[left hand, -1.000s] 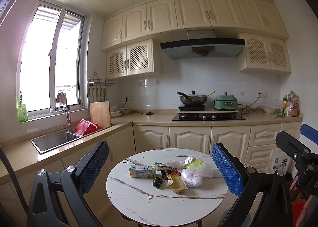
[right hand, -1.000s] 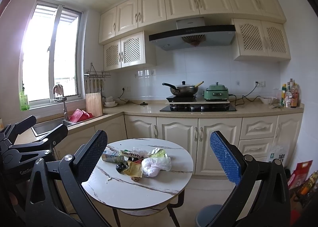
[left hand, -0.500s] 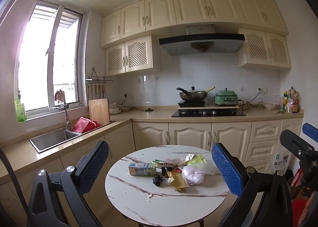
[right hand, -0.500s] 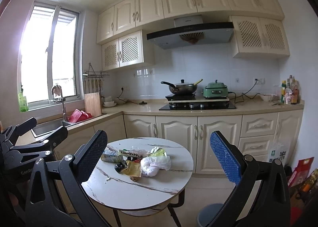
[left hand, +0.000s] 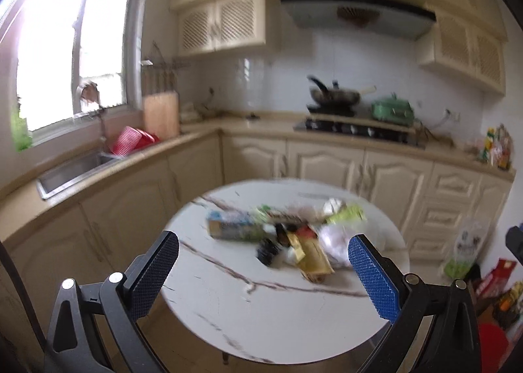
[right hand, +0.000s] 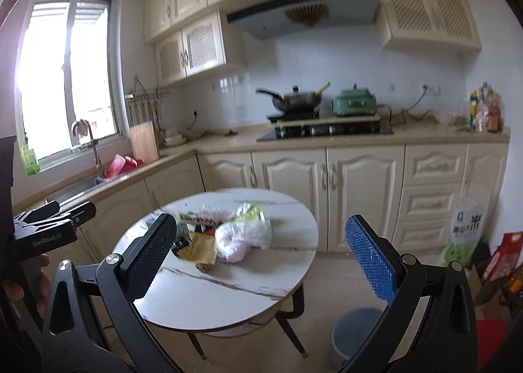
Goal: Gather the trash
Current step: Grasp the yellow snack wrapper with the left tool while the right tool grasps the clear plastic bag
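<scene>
A pile of trash lies on the round marble table [left hand: 248,307] [right hand: 261,275]: a drink carton [left hand: 233,229], a yellow wrapper [left hand: 312,258] [right hand: 197,248], a white plastic bag [left hand: 335,242] [right hand: 243,237], a green wrapper [left hand: 346,214] [right hand: 250,212] and a small black item [left hand: 268,252]. My left gripper [left hand: 261,278] hangs open in front of the pile, nothing between its fingers. Open too, my right gripper [right hand: 261,262] sits short of the table, its left finger [right hand: 153,248] hiding part of the pile. A grey-blue bin [right hand: 356,333] stands on the floor right of the table.
Cream cabinets and a counter wrap the room, with a sink [left hand: 75,170] on the left and a stove with a wok [right hand: 294,100] behind. A rice bag [right hand: 464,226] and boxes [right hand: 503,252] stand at the right wall. The left gripper's body [right hand: 49,229] shows at the right view's left edge.
Both grippers have moved toward the table and tipped downward; the pile now looks larger. The left view is motion-blurred. Both stay open.
</scene>
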A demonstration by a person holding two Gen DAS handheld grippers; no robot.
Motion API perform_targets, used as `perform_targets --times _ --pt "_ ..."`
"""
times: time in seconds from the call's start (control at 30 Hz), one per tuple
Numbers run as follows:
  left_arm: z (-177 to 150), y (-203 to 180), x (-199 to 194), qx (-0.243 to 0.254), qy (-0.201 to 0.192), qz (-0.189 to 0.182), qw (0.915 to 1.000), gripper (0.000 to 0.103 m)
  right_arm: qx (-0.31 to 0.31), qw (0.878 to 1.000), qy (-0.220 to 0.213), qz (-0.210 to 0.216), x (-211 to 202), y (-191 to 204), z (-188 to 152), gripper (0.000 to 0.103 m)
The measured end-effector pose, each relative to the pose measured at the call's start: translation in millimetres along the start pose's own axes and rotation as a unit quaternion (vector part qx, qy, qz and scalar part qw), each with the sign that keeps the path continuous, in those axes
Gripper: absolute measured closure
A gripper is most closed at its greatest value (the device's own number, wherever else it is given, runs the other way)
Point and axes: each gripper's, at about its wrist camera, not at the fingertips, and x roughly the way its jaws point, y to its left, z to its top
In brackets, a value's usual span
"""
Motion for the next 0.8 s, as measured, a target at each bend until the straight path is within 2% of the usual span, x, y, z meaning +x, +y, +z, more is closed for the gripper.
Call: perform_targets --times 0.2,0.37,0.5,0.57,0.63,0.73,0.8 --pt "13 -24 77 0.02 0.075 -0.007 0.9969 0.001 -0.008 0.999 0.049 0.014 64 -14 -20 0.0" --pt "21 -34 142 0.028 0.119 -0.009 0.9924 0.001 -0.01 0.996 0.084 0.019 117 -20 -33 0.0" --pt "30 -32 193 0.023 0.149 -0.012 0.9885 0.007 -0.004 0.994 0.107 0.026 153 -25 -40 0.0" --pt "30 -32 216 0.018 0.161 -0.013 0.9867 0.018 -0.003 0.993 0.114 0.03 170 -27 -43 0.0" --pt "31 -30 234 0.011 0.174 -0.014 0.9845 0.025 0.001 0.991 0.127 0.034 185 -28 -47 0.0" --pt "37 -24 260 -0.013 0.186 -0.042 0.9816 0.025 0.009 0.989 0.141 0.045 206 -29 -49 0.0" --pt "41 -19 269 -0.021 0.19 -0.066 0.9794 0.042 0.014 0.986 0.155 0.052 222 -26 -51 0.0"
